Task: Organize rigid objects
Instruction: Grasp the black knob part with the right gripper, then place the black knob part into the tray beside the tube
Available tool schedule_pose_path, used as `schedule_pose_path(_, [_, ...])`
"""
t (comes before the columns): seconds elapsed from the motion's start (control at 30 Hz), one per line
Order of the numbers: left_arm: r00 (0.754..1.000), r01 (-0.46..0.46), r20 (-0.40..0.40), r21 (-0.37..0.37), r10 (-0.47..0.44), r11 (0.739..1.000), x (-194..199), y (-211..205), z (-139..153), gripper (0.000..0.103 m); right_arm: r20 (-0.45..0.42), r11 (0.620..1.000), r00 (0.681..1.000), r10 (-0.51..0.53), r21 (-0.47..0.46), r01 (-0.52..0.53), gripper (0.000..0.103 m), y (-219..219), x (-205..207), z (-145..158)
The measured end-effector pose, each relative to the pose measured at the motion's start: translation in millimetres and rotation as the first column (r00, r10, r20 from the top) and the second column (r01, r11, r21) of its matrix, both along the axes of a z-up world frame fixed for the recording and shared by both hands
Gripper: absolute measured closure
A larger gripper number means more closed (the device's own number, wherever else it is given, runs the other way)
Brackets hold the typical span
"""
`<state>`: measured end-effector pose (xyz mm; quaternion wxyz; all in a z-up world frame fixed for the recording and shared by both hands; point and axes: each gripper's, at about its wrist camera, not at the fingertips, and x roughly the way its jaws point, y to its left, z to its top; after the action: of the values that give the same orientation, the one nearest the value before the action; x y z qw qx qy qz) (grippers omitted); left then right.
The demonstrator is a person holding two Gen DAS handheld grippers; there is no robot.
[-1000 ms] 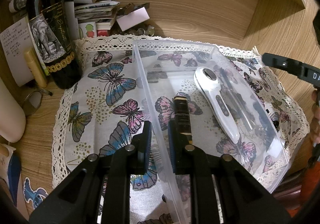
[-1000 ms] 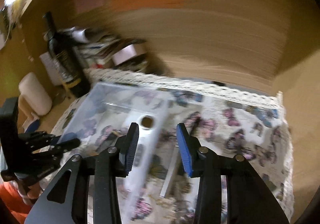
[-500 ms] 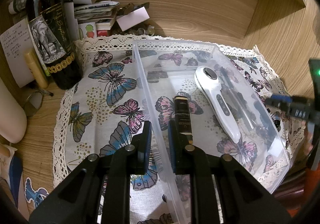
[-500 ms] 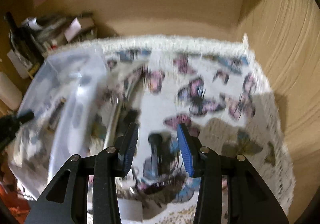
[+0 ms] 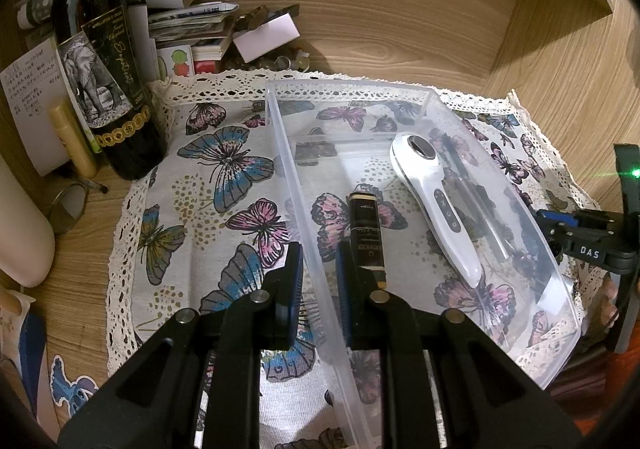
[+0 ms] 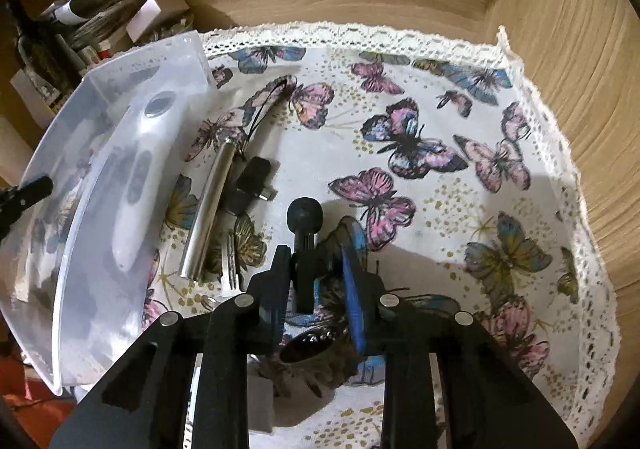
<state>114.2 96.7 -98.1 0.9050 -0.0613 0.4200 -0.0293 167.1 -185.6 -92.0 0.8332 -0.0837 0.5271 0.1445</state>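
Straddling the small microphone (image 6: 305, 227) with right tongs (image 6: 314, 281) apart; close squarely on its stem, left tongs (image 5: 319, 281) clamped on box wall (image 5: 304, 217).

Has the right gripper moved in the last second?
Yes. The right gripper swung right, off the clear bin, and now sits over a small black mic on the butterfly cloth.

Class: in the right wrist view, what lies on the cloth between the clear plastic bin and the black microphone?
A silver metal tube, a small black adapter and a key, seen in the right wrist view.
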Motion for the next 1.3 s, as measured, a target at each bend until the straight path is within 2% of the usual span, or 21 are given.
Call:
schedule_pose_path(0.3, [1.000,0.000,0.000,0.000,0.000,1.000,-0.3,1.2,-0.3,0.087,0.095,0.999,0.995,0.023,0.039,-0.027,0.080,12.9,1.1,31.8])
schedule_pose_path(0.77, [1.000,-0.001,0.001,0.003,0.001,1.000,0.0,-0.2,0.0,0.087,0.241,0.982,0.961,0.135,0.101,-0.163,0.080,64.1,-1.4,81.7])
schedule_pose_path(1.07, [1.000,-0.001,0.003,0.005,0.001,1.000,-0.9,-0.2,0.1,0.087,0.241,0.952,0.938,0.248,0.120,-0.283,0.080,108.5,-6.3,78.6])
schedule_pose_path(1.3, [1.000,-0.002,0.002,0.001,0.002,1.000,-2.2,-0.5,0.3,0.087,0.176,0.937,0.935,0.309,0.111,-0.331,0.080,133.3,-5.8,58.8])
